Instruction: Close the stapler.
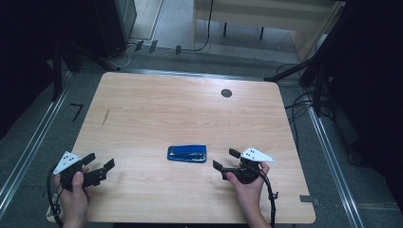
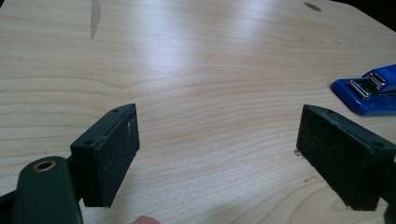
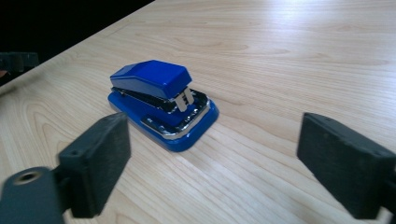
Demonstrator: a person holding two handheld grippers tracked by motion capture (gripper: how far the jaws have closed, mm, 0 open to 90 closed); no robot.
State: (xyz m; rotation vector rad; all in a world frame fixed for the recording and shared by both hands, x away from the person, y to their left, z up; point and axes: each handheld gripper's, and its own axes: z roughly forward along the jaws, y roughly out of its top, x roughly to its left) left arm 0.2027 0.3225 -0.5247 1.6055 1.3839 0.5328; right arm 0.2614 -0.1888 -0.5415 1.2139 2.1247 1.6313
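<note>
Blue stapler (image 3: 161, 105), tabletop; right gripper (image 1: 227, 159) and left gripper (image 1: 100, 162) released. Risk: glossy top probably slips under jaws.

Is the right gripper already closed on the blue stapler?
No. The right gripper has its jaws spread wide, and the blue stapler sits untouched on the table ahead of them.

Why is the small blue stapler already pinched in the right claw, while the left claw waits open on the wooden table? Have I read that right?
Not quite: the right claw is open too, and the small blue stapler lies free on the wooden table ahead of it, as the right gripper view shows. The left claw is open.
</note>
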